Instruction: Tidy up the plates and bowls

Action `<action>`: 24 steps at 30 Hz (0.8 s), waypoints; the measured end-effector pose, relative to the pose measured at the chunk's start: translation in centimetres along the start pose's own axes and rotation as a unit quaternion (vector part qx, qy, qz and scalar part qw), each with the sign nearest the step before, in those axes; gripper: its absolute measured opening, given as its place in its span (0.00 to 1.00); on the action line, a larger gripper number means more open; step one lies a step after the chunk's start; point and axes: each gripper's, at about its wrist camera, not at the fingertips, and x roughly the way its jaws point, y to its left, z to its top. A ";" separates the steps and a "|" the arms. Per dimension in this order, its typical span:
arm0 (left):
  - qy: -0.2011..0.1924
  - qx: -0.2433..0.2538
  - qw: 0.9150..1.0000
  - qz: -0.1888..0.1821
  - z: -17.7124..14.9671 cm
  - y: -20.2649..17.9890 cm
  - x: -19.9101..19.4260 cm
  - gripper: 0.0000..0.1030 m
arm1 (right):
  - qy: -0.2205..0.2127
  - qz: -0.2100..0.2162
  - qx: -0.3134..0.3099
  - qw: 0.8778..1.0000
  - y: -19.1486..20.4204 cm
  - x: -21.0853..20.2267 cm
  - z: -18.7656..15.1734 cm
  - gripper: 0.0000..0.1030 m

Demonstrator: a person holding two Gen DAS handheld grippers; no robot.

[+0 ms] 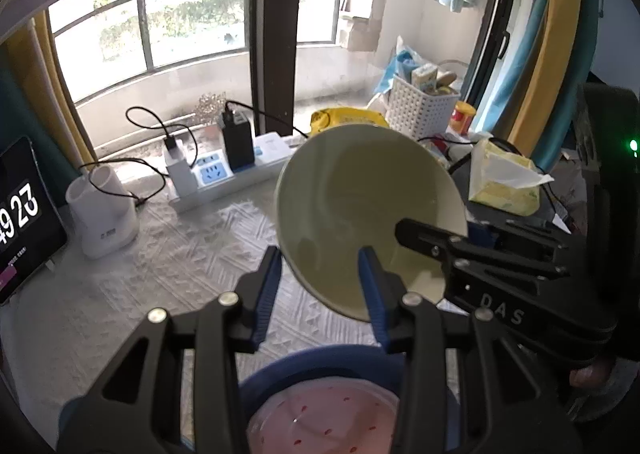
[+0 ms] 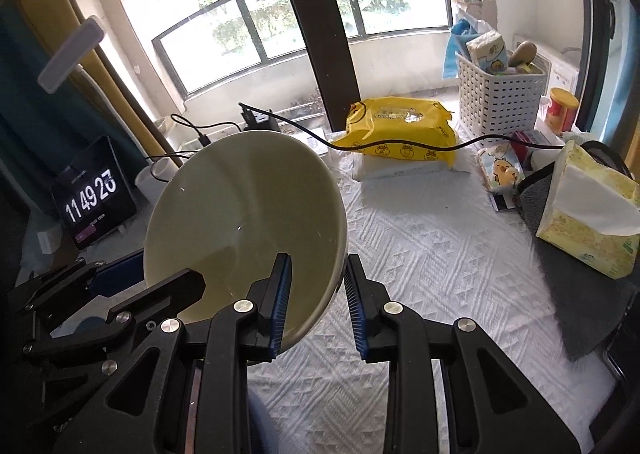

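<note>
A cream bowl (image 1: 360,205) is held tilted in the air above the white textured cloth. My right gripper (image 2: 316,294) is shut on its rim (image 2: 338,254), one finger inside and one outside. In the left wrist view that gripper reaches in from the right (image 1: 432,238). My left gripper (image 1: 320,286) is open and empty, with the bowl's lower edge just ahead of its fingers. Below it sit a blue bowl (image 1: 320,362) and a pink speckled plate (image 1: 320,418) stacked inside it.
A power strip (image 1: 224,173) with chargers and cables, a white holder (image 1: 102,209) and a clock tablet (image 1: 20,213) stand at the left. A yellow wipes pack (image 2: 400,129), white basket (image 2: 500,93) and tissue box (image 2: 588,213) stand at the right.
</note>
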 end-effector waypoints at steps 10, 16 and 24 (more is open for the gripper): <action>-0.019 0.000 1.000 -0.002 -0.4 0.1 -2.1 0.39 | -0.011 0.002 -0.005 1.000 1.5 -2.2 -0.3 0.28; -0.027 0.000 1.000 -0.008 -0.6 0.0 -3.2 0.39 | -0.020 0.000 -0.006 1.000 1.9 -3.4 -0.3 0.28; -0.037 -0.005 0.999 -0.010 -1.0 0.4 -4.7 0.39 | -0.022 0.010 -0.006 1.000 2.6 -4.6 -0.6 0.28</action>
